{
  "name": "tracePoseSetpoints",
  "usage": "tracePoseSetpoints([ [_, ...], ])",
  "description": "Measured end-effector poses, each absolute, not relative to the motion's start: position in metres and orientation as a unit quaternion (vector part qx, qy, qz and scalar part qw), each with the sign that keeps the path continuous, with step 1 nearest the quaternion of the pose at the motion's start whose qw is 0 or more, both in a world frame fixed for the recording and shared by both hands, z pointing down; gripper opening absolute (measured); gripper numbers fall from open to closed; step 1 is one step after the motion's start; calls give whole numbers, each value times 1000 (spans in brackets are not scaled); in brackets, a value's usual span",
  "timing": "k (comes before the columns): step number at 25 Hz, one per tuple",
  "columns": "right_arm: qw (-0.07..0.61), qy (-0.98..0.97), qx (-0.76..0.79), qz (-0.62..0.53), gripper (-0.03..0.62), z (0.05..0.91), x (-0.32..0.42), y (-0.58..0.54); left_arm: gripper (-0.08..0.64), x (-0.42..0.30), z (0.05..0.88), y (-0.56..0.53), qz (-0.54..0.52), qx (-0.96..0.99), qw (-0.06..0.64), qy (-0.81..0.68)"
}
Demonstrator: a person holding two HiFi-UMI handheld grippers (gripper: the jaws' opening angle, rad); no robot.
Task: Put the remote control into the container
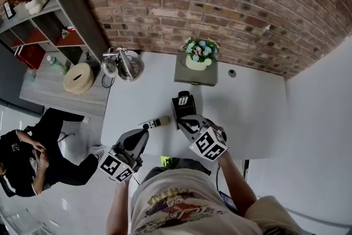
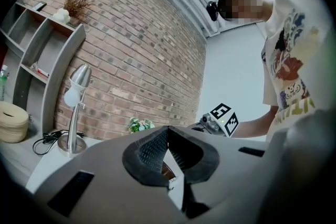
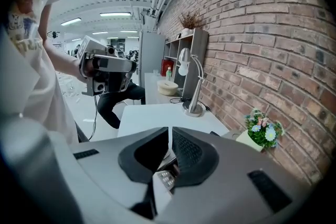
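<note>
- Centrally, a white table [image 1: 247, 113] stands against a brick wall. On it is the container [image 1: 183, 102], a black upright box with a white logo. What is inside it cannot be made out.
- The remote control [image 1: 157, 122] is outside the container, just left of it and nearer the front edge of the table. It sticks out leftward from the right gripper [image 1: 177, 120].
- In the right gripper view, the right gripper [image 3: 169, 139] has its fingers [image 3: 186, 152] clamped on the remote control [image 3: 164, 178]. The button face shows low in the narrow gap between them.
- The left gripper [image 1: 144, 128] is near the free end of the remote control. The right gripper view shows it raised above the table. In its own view the left gripper [image 2: 168, 136] has its fingers [image 2: 149, 152] together at the tips, and no held object can be made out.
- At the back of the table, a white flower pot [image 1: 198, 62] holding blue and white flowers sits on a grey box [image 1: 197, 77].
- A metal lamp [image 1: 124, 63] stands at the back left corner of the table.
- To the left, a round beige box [image 1: 78, 78] rests on a side counter below a shelf [image 1: 49, 25]. Some of the shelf's compartments hold red items.
</note>
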State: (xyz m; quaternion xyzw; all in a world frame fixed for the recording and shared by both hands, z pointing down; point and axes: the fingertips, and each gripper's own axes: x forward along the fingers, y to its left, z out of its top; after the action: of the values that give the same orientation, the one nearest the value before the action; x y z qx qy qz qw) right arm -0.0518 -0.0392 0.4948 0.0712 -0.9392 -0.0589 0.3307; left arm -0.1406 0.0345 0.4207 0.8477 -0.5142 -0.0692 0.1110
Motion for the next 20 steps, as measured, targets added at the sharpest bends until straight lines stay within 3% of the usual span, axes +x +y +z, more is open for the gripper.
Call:
tracePoseSetpoints([
  [20, 390, -911, -99, -92, 34, 554, -132, 13, 6, -222, 462, 115, -80, 745, 165, -641],
])
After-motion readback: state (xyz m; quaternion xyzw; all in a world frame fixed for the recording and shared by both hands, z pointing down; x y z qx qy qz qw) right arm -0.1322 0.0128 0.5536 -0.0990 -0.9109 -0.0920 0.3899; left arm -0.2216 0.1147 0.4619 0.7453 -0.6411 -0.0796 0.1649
